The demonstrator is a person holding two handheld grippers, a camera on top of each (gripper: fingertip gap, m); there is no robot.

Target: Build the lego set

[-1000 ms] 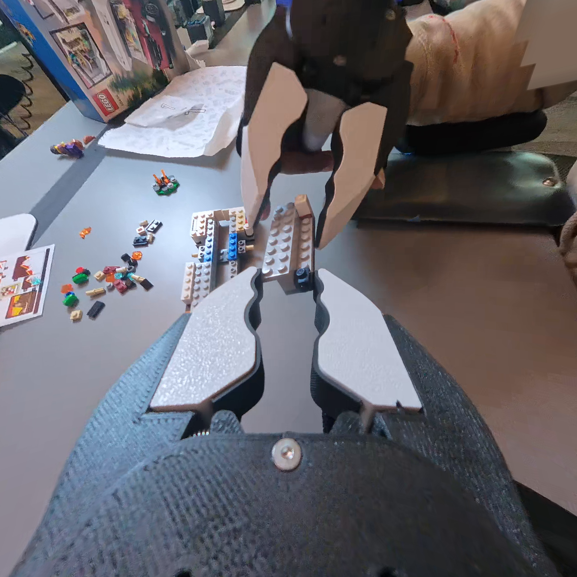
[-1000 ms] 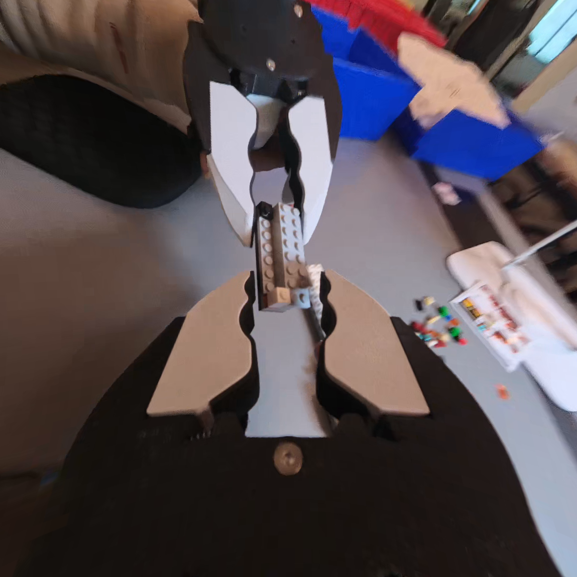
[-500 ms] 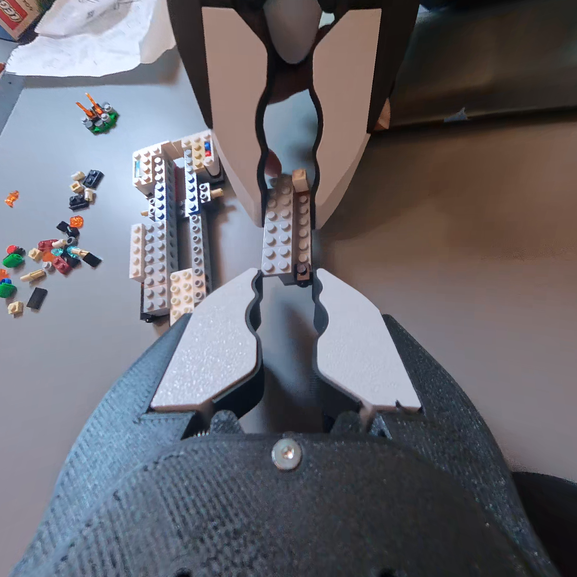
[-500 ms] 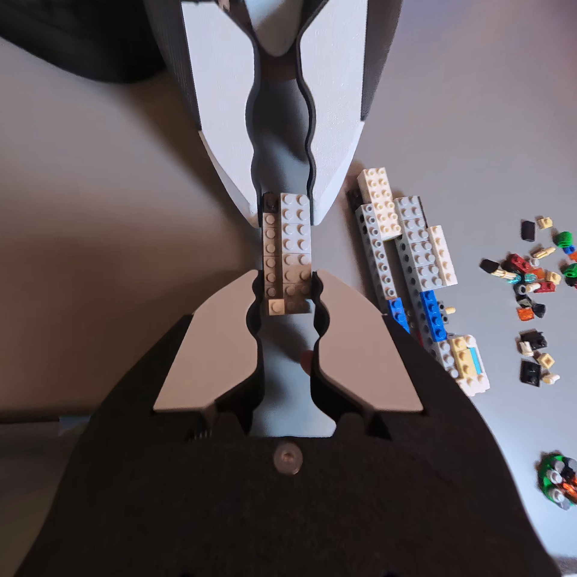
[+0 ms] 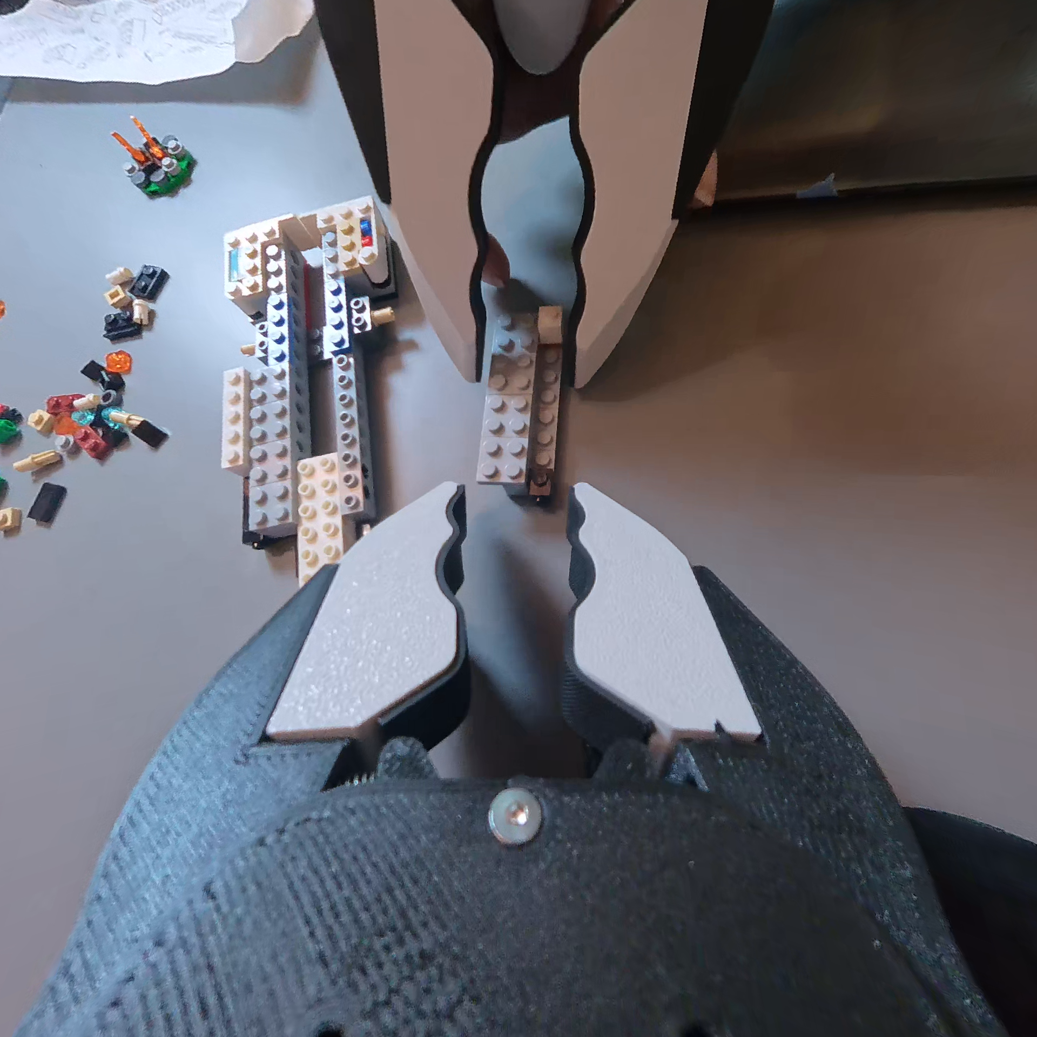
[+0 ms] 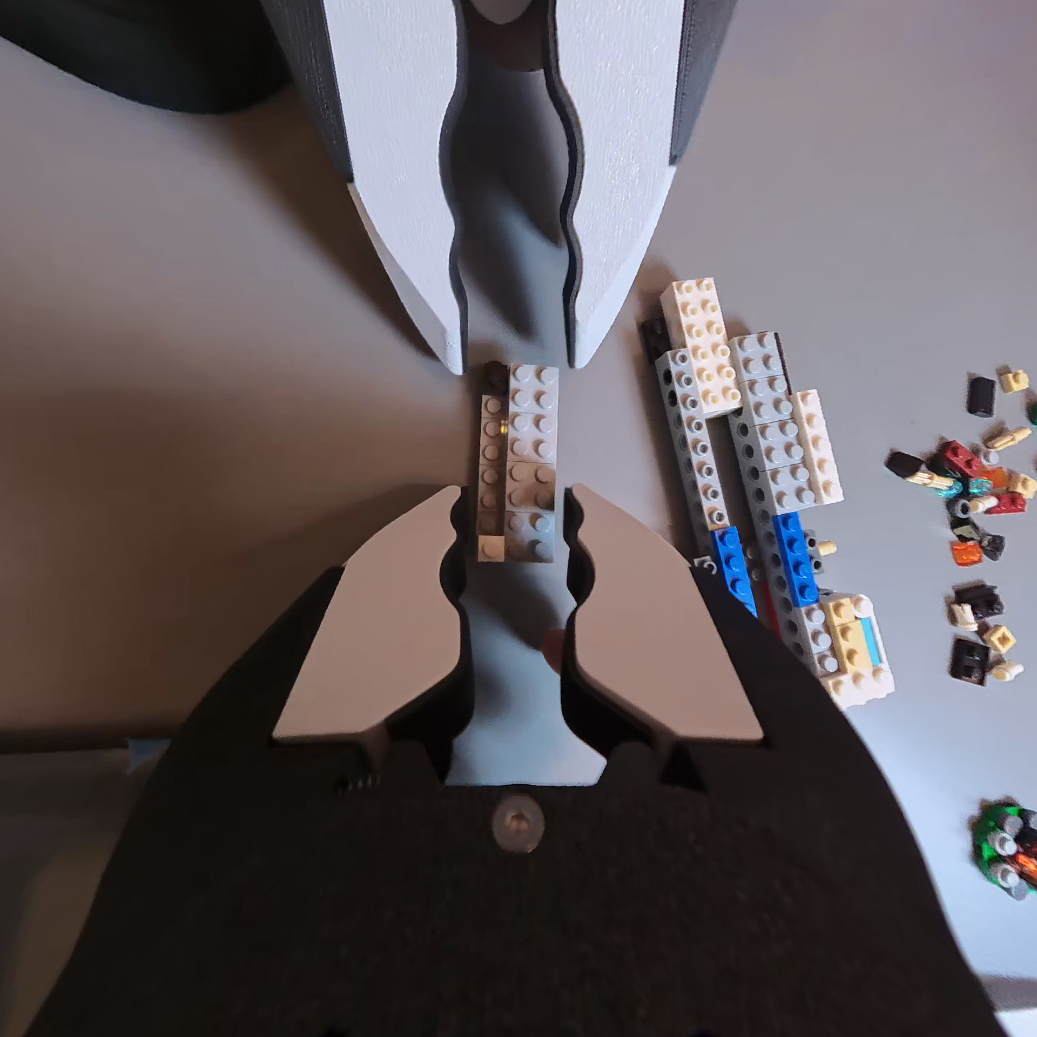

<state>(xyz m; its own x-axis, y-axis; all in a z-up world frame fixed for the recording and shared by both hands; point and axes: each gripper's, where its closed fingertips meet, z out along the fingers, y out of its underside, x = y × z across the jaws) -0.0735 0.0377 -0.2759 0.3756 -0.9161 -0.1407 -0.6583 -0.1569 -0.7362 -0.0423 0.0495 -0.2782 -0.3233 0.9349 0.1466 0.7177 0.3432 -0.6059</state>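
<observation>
The left hand-held gripper [image 5: 516, 494] is spread, its tips just short of the near end of a small grey strip [image 5: 519, 409] lying flat on the desk [image 5: 785, 449]. The right hand-held gripper [image 6: 513, 494] faces it from the other end, fingers either side of the strip's end; whether they press it or only flank it I cannot tell, though a sliver of gap seems to show.

Judging by what lies here, the build is partway. The strip is a few grey bricks with a tan row along one side and a dark piece at one end. Beside it, apart, lies the larger section [image 5: 303, 381]: grey beams, blue bricks, cream plates. A small green base with orange flames [image 5: 157, 163] sits farther toward the paper [image 5: 123, 39] at the far edge. Loose pieces [image 5: 84, 415] near the left edge are still unused, so plenty remains; the strip likely joins the larger section yet.

Each gripper body hides the desk beneath it. The larger section's near end is cut off by the left gripper. The loose bits are too small to identify.
</observation>
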